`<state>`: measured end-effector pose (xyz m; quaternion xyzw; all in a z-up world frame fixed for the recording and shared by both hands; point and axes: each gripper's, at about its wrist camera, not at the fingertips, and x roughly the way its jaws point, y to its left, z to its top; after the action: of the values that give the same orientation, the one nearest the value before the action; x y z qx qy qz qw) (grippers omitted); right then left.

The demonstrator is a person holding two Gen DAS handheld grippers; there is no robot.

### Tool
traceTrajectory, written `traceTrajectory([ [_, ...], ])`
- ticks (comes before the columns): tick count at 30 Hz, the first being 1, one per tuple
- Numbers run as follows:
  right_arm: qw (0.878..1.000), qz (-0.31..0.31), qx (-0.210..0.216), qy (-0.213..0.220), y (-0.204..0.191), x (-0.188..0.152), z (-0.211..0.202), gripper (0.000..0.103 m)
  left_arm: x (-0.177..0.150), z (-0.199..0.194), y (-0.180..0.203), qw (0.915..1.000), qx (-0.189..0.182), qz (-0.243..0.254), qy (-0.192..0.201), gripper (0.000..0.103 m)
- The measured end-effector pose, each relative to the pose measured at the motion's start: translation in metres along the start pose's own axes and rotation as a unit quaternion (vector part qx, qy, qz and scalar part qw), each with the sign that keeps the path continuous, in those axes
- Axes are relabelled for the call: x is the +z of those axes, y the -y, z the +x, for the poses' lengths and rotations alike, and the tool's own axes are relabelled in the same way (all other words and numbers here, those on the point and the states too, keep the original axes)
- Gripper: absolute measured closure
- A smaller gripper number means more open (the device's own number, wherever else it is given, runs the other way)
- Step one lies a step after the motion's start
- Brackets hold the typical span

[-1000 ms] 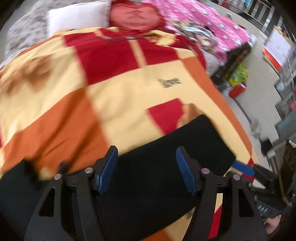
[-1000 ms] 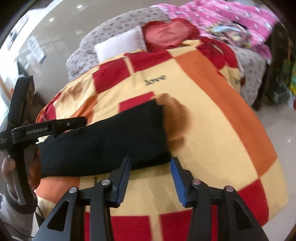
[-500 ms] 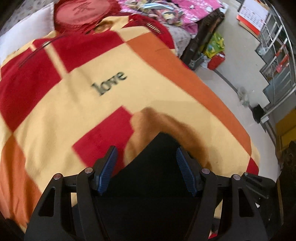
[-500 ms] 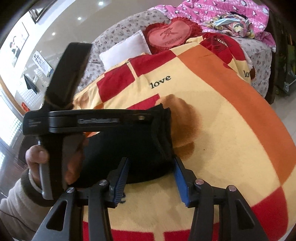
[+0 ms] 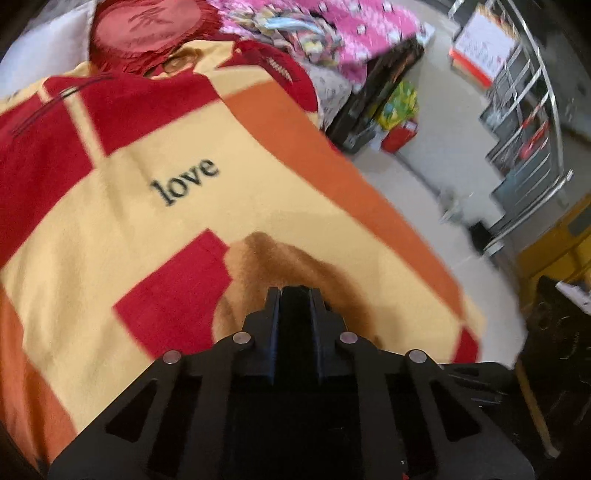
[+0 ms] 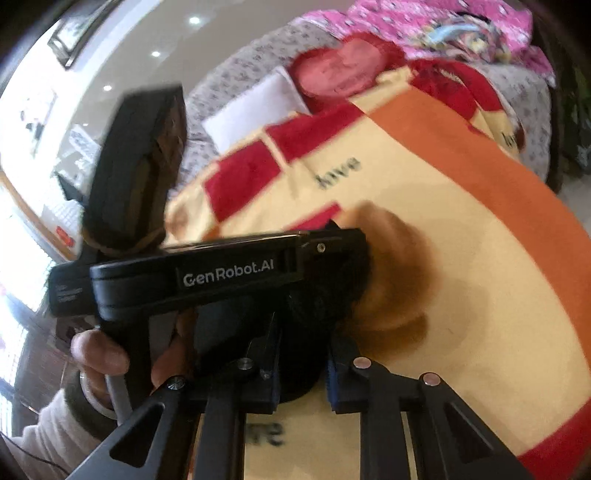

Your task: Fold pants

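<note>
The black pants (image 6: 321, 306) lie folded on a red, yellow and orange blanket (image 5: 155, 221). In the left wrist view my left gripper (image 5: 294, 295) is shut on the black cloth of the pants (image 5: 294, 310) at their end, over a brown patch of the blanket. In the right wrist view my right gripper (image 6: 301, 373) is shut on the near edge of the pants. The left gripper's body (image 6: 229, 273) crosses just above it and hides much of the pants. A hand (image 6: 99, 350) holds its handle.
A red heart cushion (image 5: 147, 29) and a white pillow (image 6: 255, 107) sit at the far end of the blanket. A pink blanket (image 5: 332, 33) lies beyond. The blanket's right edge drops to a tiled floor (image 5: 424, 173) with shelving (image 5: 524, 110).
Both grippers have shut on the pants; they were open before. The left gripper moved to the end of the pants, close above the right gripper.
</note>
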<state>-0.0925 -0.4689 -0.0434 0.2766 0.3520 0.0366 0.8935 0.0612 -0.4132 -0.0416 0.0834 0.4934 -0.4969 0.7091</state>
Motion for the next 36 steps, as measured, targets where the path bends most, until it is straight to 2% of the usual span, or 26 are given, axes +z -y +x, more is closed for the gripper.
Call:
traceTrajectory([
  [3, 0.999, -0.041, 0.017, 0.014, -0.034, 0.01, -0.008, 0.085, -0.001, -0.05, -0.012, 0.9992, 0.0, -0.018, 0.037, 0.09],
  [6, 0.995, -0.084, 0.051, 0.012, -0.073, 0.015, -0.003, 0.085, -0.011, -0.098, -0.028, 0.9969, 0.018, -0.036, 0.067, 0.09],
  [9, 0.987, -0.136, 0.081, -0.005, -0.116, 0.007, 0.015, 0.085, -0.032, -0.147, -0.057, 0.9918, 0.054, -0.073, 0.09, 0.09],
  [12, 0.98, -0.159, 0.115, -0.045, -0.144, -0.01, 0.047, 0.085, -0.075, -0.187, -0.093, 0.9807, 0.099, -0.126, 0.112, 0.089],
  [15, 0.967, -0.182, 0.113, -0.14, -0.162, -0.037, 0.101, 0.08, -0.11, -0.202, -0.113, 0.9716, 0.142, -0.153, 0.111, 0.089],
  [16, 0.963, -0.191, 0.108, -0.158, -0.165, -0.045, 0.114, 0.079, -0.124, -0.203, -0.119, 0.9685, 0.156, -0.165, 0.102, 0.089],
  [17, 0.964, -0.194, 0.115, -0.144, -0.167, -0.046, 0.11, 0.078, -0.133, -0.202, -0.121, 0.9668, 0.163, -0.172, 0.096, 0.088],
  [18, 0.963, -0.188, 0.133, -0.14, -0.167, -0.042, 0.103, 0.071, -0.141, -0.202, -0.122, 0.9655, 0.168, -0.177, 0.091, 0.087],
  [20, 0.958, -0.158, 0.202, -0.129, -0.162, -0.029, 0.077, 0.062, -0.157, -0.2, -0.121, 0.9641, 0.171, -0.185, 0.085, 0.087],
  [21, 0.959, -0.153, 0.21, -0.114, -0.158, -0.024, 0.065, 0.057, -0.162, -0.198, -0.119, 0.9644, 0.167, -0.187, 0.083, 0.087],
  [22, 0.964, -0.155, 0.196, -0.089, -0.153, -0.017, 0.049, 0.056, -0.164, -0.197, -0.118, 0.9648, 0.164, -0.188, 0.081, 0.086],
  [23, 0.969, -0.159, 0.174, -0.073, -0.15, -0.012, 0.04, 0.056, -0.167, -0.192, -0.114, 0.966, 0.158, -0.189, 0.079, 0.079],
  [24, 0.975, -0.167, 0.136, -0.058, -0.146, -0.006, 0.032, 0.056, -0.169, -0.189, -0.112, 0.9666, 0.152, -0.19, 0.079, 0.076],
  [25, 0.978, -0.173, 0.107, -0.052, -0.142, -0.003, 0.029, 0.056, -0.17, -0.184, -0.109, 0.9673, 0.145, -0.193, 0.079, 0.069],
  [27, 0.982, -0.169, 0.054, -0.06, -0.132, 0.001, 0.035, 0.056, -0.169, -0.178, -0.103, 0.9674, 0.141, -0.195, 0.081, 0.067],
  [32, 0.982, -0.171, 0.016, -0.081, -0.121, 0.0, 0.055, 0.056, -0.169, -0.155, -0.089, 0.9667, 0.155, -0.192, 0.068, 0.067],
  [36, 0.979, -0.185, -0.027, -0.086, -0.127, 0.001, 0.079, 0.056, -0.17, -0.144, -0.088, 0.9611, 0.192, -0.189, 0.062, 0.067],
])
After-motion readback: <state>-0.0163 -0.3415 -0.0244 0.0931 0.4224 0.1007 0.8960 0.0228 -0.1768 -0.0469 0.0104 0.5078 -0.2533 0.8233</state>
